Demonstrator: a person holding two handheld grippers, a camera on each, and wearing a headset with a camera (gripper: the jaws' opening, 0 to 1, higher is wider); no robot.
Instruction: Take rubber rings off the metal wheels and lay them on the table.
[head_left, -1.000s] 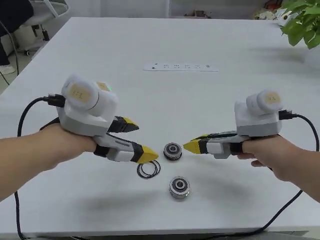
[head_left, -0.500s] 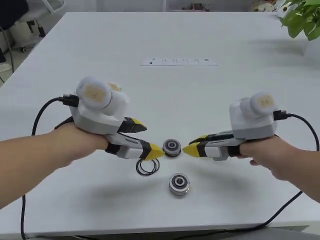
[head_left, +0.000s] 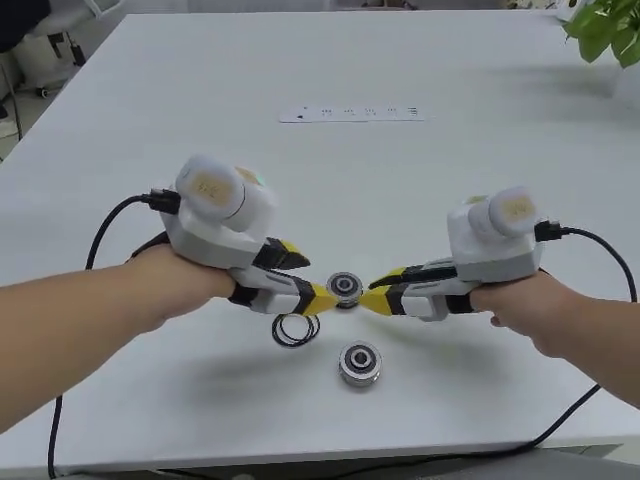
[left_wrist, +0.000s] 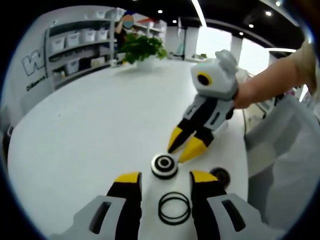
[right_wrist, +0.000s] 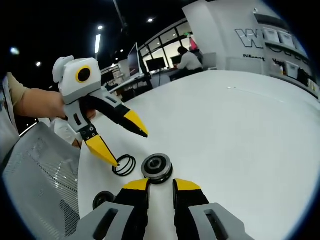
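Note:
Two metal wheels lie on the white table (head_left: 420, 180). The farther wheel (head_left: 344, 286) sits between both grippers' yellow tips. My left gripper (head_left: 312, 278) is open, with one jaw low beside the wheel's left side and the other raised. My right gripper (head_left: 372, 298) comes in from the right, its jaws a narrow gap apart and holding nothing. In the left gripper view the wheel (left_wrist: 164, 166) lies just past my jaws (left_wrist: 165, 176), facing the right gripper (left_wrist: 181, 152). The right gripper view shows the wheel (right_wrist: 157, 167) just ahead of my jaws (right_wrist: 160, 184). Two loose black rubber rings (head_left: 295, 329) lie overlapped on the table.
The second wheel (head_left: 359, 362) lies nearer the front edge, right of the rings. A white power strip (head_left: 350, 113) sits farther back in the middle. A plant (head_left: 605, 30) stands at the far right corner. Cables trail from both grippers off the front edge.
Both grippers have closed in on the farther wheel from either side, until their tips flank it. The rings and the nearer wheel have stayed put.

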